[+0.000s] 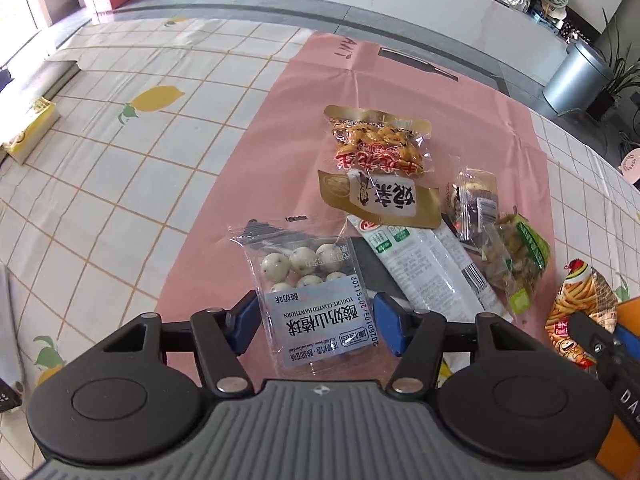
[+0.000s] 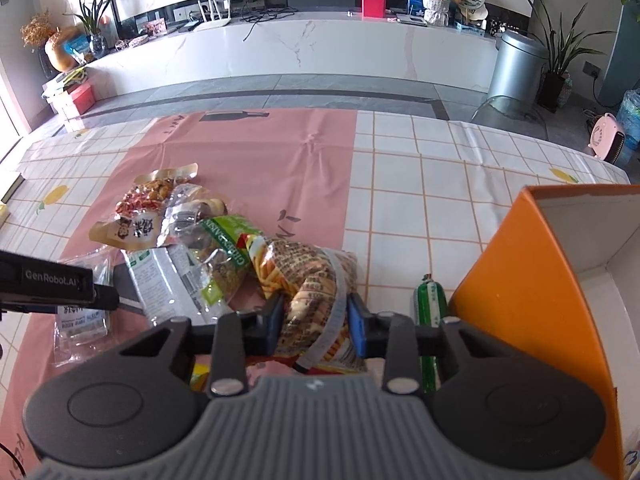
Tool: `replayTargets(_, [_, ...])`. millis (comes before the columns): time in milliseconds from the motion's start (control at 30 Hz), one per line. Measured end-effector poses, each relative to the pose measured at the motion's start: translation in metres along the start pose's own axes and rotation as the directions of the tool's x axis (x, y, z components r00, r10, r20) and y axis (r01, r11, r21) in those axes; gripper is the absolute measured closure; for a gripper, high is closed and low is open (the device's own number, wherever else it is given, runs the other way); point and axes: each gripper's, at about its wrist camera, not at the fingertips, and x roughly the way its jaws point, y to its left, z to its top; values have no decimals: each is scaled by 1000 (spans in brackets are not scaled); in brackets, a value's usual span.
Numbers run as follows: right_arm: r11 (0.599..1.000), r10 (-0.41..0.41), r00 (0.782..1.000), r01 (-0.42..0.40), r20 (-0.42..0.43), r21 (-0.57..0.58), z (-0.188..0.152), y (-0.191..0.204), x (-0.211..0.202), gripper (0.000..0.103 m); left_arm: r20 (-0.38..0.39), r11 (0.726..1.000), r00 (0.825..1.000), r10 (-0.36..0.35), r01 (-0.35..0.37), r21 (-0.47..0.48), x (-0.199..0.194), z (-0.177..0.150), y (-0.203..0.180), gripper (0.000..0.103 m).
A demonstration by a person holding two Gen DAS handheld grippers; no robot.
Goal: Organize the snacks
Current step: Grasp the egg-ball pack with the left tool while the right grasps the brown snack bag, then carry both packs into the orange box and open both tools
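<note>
Left gripper clamped on clear yogurt-hawthorn ball packet, near side of pink mat. Right gripper clamped on crinkled fries-print snack bag, beside orange cardboard box. Four packets piled on mat: gold-edged peanut pouch, white wrapped bar, green vegetable packet, small clear packet. One green sausage against box.

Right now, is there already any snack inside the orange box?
No, in the right wrist view the part of the orange box that shows holds only bare white floor, and the green sausage lies outside beside it.

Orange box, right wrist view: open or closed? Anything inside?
Open: the orange box has its top off, white inner walls showing. Nothing shows on the visible part; the rest is out of frame.
</note>
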Motion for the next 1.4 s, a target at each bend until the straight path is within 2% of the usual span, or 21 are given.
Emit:
replayTargets(233, [999,24,1000,-24,2,-21,-6,4,-31,73,54,999,998,-11,9,34,-34,-20,5,34])
replayTargets(400, [998,60,998,-60,15,17,-21,-1,-61,74,94,996,991,-90,89,17,-65,-36,7,34])
replayTargets(600, [995,94,994,-95,55,13,-37,-5,-110,74,128,979,972,-199,190,78,-109,-45,-12,35])
replayTargets(800, [990,124,988,-129,86,57,-41,-25,-159,74,129,953,950,-283,263,152,-143,-52,-37,35])
replayTargets(1033, [989,74,989,-90,126,122,-53,-74,-203,74,111,884,914,-389,338,322,-177,-63,-90,35])
replayTargets(1267, [981,-3,993,-20,116,194,-71,-136,-239,74,35,784,881,-471,400,474,-193,-77,-163,35])
replayTargets(1400, [976,-40,995,19,92,216,-81,-172,-246,74,-12,724,875,-483,407,556,-192,-84,-207,35])
